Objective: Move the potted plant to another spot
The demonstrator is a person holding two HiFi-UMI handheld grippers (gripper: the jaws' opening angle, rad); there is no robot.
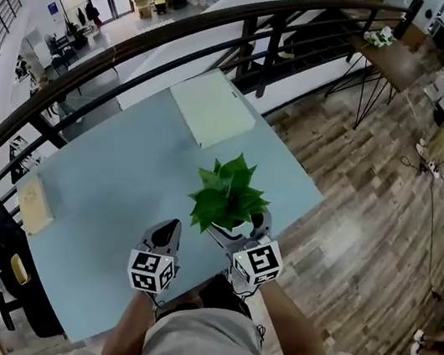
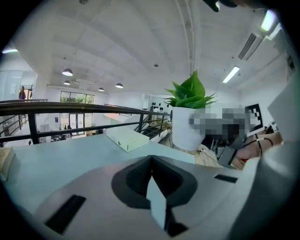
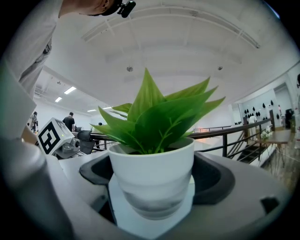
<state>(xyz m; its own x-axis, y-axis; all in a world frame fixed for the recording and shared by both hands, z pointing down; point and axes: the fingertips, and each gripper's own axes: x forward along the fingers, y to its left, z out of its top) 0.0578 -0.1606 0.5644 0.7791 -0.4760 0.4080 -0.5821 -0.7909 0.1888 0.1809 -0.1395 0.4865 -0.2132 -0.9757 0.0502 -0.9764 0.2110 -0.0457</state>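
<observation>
At table (image 1: 121, 172), right claw (image 1: 239, 237) grips potted plant (image 1: 227, 195)

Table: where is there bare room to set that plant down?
The table is bare between the white box and the tan block; crowded at its near edge, around the potted plant in the right hand-held gripper.

One plant (image 1: 227, 195) — two grippers (image 1: 168, 233) (image 1: 248, 230), one box (image 1: 210, 107)
</observation>
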